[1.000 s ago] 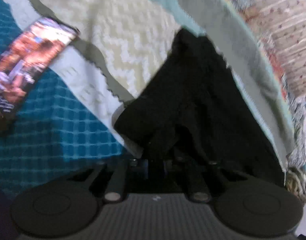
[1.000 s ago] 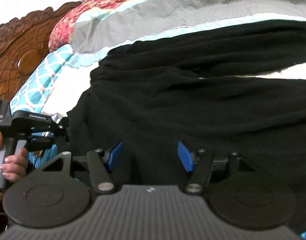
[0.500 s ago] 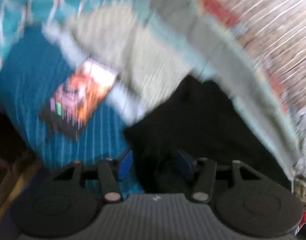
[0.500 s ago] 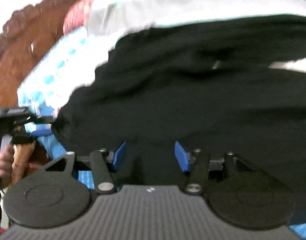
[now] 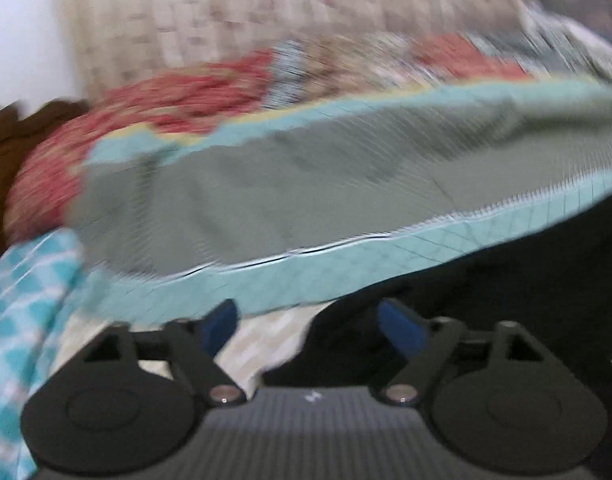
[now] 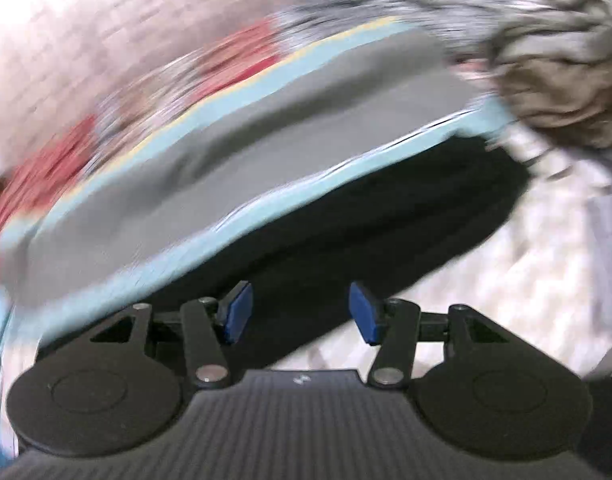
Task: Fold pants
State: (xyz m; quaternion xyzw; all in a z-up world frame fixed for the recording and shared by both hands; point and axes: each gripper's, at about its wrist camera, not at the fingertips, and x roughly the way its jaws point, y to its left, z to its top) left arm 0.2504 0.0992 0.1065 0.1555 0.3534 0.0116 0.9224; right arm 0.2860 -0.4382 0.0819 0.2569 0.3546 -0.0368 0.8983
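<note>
Beside the grey blanket [image 5: 306, 184] on the bed, seen from the left wrist, the left hand-held gripper [image 5: 310, 326] gapes empty; the black pants [image 5: 506, 300] lie just below the blanket's teal edge. From the right wrist, the right hand-held gripper [image 6: 297, 312] also gapes empty over the pants [image 6: 366, 232], below that blanket [image 6: 245, 148]. I'd judge they sit between folds; next needs a fresh grip on an edge.

Motion blur smears both views. The black pants [image 5: 506, 280] run off the right edge in the left view; the curtain [image 5: 265, 12] and red pillow [image 5: 153, 104] lose their patterns.
</note>
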